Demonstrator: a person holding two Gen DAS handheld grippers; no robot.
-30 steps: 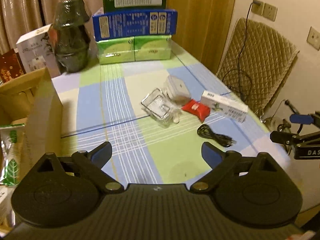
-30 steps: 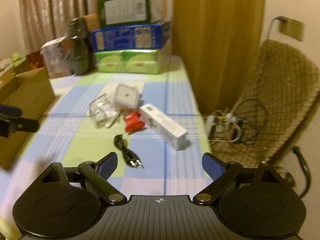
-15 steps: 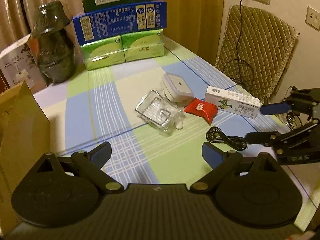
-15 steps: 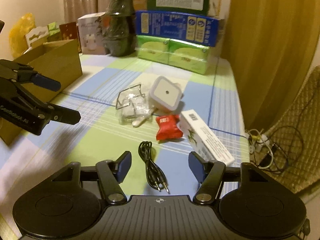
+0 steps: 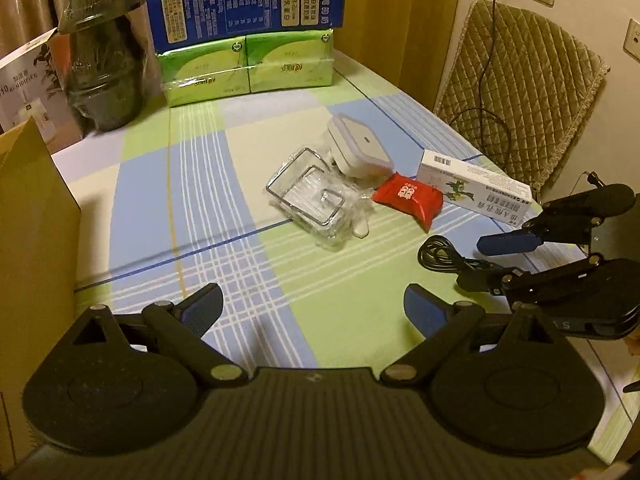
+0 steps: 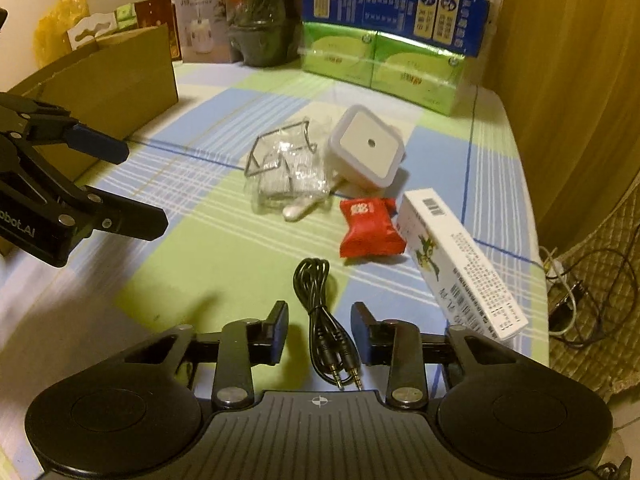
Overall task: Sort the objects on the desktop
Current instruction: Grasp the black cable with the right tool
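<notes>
A coiled black audio cable (image 6: 320, 312) lies near the front of the checked tablecloth, and my right gripper (image 6: 320, 332) straddles its plug end. The fingers are narrowed but open and stand clear of the cable. Behind the cable are a red packet (image 6: 368, 228), a long white box (image 6: 460, 264), a square white night light (image 6: 366, 148) and a clear bag holding a wire rack (image 6: 284, 168). My left gripper (image 5: 312, 306) hangs wide open over bare cloth. From there the cable (image 5: 444, 258) lies to the right, under the right gripper (image 5: 488, 262).
A cardboard box (image 5: 32, 216) stands at the left edge. Green packs (image 5: 248, 68), a blue carton (image 5: 244, 8) and a dark wrapped object (image 5: 100, 52) line the back. A quilted chair (image 5: 520, 80) with wires stands past the table's right edge.
My right gripper has dropped toward the cable and its fingers have narrowed around it. The left gripper has shifted forward and right, staying wide open.
</notes>
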